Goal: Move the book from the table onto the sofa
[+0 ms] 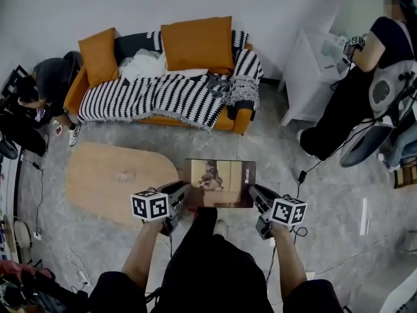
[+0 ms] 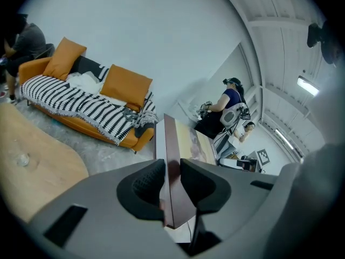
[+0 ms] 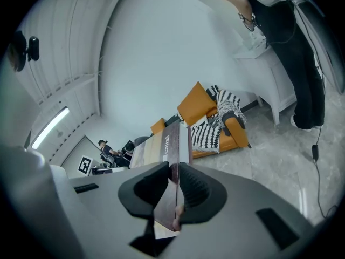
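The book [image 1: 220, 182] hangs flat in the air over the floor. The left gripper [image 1: 185, 193] is clamped on its left edge and the right gripper [image 1: 255, 195] on its right edge. The wooden table [image 1: 111, 175] sits just to its left, and the sofa [image 1: 163, 100] is farther off.

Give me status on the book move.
Both shut on book: left gripper and right gripper at its near corners. Book off table, held flat over floor. Nothing seen between it and sofa.
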The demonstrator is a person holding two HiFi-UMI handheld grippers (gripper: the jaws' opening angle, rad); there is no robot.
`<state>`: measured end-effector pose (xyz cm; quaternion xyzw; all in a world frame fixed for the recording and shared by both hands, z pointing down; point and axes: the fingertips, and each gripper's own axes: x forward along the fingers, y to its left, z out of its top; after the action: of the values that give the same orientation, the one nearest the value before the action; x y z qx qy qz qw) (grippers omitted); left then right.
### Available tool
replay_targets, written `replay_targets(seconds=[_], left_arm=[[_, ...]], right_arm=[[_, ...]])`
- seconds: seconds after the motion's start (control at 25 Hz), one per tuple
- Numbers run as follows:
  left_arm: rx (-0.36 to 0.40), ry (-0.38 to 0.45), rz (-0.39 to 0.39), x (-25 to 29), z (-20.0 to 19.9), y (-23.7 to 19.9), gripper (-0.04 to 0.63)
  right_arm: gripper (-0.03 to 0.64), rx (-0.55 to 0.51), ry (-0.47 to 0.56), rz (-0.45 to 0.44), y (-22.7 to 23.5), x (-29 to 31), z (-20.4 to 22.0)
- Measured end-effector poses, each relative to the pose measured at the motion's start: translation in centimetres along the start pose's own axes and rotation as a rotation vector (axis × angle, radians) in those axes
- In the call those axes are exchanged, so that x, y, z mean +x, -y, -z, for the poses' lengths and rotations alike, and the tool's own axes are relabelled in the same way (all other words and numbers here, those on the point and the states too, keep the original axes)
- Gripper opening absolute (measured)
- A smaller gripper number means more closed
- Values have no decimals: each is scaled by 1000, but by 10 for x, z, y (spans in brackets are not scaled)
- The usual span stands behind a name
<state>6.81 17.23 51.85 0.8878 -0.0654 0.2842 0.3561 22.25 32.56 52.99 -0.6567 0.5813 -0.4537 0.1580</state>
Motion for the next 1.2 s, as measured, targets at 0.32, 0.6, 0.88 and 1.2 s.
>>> replay_targets(seconds=[0.32,0.6,0.88,1.2], left_arm=[[-22,-14,15,39,-47,-37,103],[-40,-26,31,71,-110,-87,103],[-48,-25,47,91,-178,-130,103],[-59,-17,44,101,-225,-162,103]], right_arm=[[80,27,-3,26,20,50,-38],[80,36,-18,45,28,116,-90],[80,36,-28,51,23,179,-142],[80,36,-39,45,20,227,-178]])
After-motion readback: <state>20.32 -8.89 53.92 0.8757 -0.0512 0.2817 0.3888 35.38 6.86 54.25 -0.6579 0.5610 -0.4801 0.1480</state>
